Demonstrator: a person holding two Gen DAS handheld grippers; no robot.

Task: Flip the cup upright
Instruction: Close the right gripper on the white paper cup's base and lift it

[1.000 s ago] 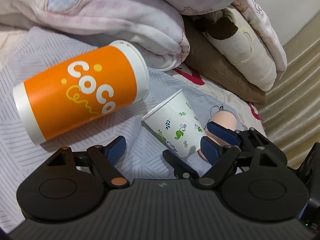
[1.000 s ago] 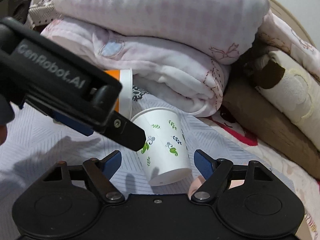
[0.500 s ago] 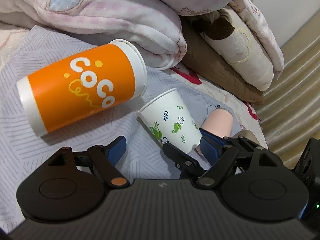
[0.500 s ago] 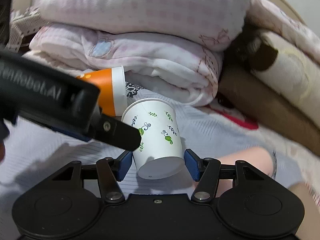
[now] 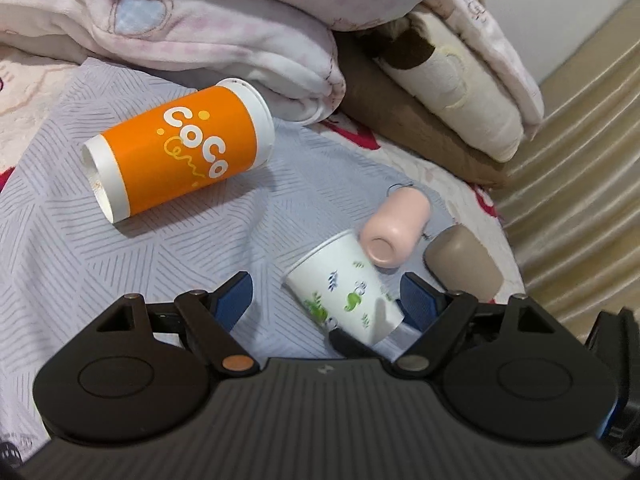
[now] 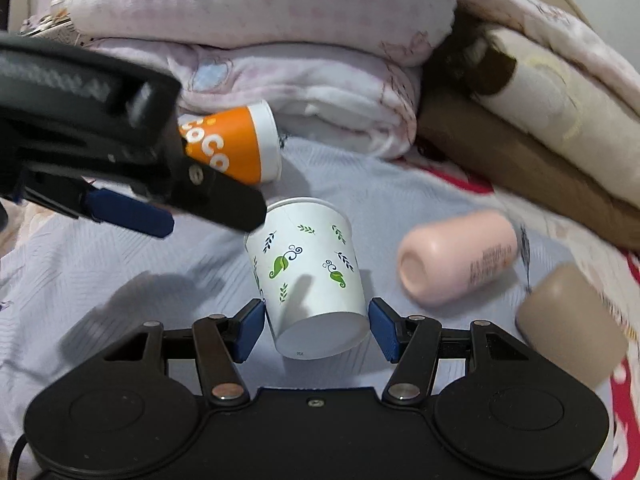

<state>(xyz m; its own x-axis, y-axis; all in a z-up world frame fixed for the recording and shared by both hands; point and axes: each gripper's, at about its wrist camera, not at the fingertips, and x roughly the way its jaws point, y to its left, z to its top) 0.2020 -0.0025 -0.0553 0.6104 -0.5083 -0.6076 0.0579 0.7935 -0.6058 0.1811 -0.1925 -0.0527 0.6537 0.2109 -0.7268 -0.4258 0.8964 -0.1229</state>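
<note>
A white paper cup with green leaf print [image 6: 310, 276] lies tilted on its side on the bed sheet, base toward me. My right gripper [image 6: 316, 328] is shut on the cup near its base, one blue pad on each side. The cup also shows in the left wrist view [image 5: 344, 296]. My left gripper [image 5: 324, 304] is open and empty; the cup lies between its blue pads without touching them. In the right wrist view the left gripper [image 6: 132, 212] hangs over the cup's rim at upper left.
A big orange "CoCo" cup [image 5: 180, 156] lies on its side to the back left. A pink cup [image 6: 460, 256] and a brown cup [image 6: 572, 320] lie on their sides to the right. Folded blankets [image 6: 280, 40] are piled behind on the sheet [image 5: 60, 240].
My right gripper has closed on the leaf-print cup and lifted and turned it a little. The left gripper has drawn back; the orange cup looks farther away. The brown cup has come into view.
</note>
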